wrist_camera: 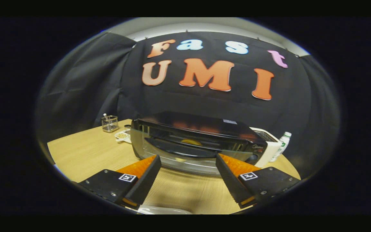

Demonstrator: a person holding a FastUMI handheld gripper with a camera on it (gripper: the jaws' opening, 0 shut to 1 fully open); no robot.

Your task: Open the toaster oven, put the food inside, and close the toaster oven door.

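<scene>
A black toaster oven (204, 125) stands on the wooden table (85, 151) just ahead of my fingers. Its glass door (147, 141) leans out at a tilt, partway between open and shut, with a dark handle bar (179, 149) across it. Through the glass a yellow piece of food (191, 141) lies on a dark tray inside. My gripper (188, 158) is open, its two fingertips spread wide at the door's lower edge. Nothing sits between them. I cannot tell if they touch the door.
Left of the oven stand a small wire holder (109, 124) and a white dish of nuts (122, 135). A white appliance (271, 145) and a small bottle (282, 145) sit to the oven's right. A white plate rim (163, 211) shows under the fingers.
</scene>
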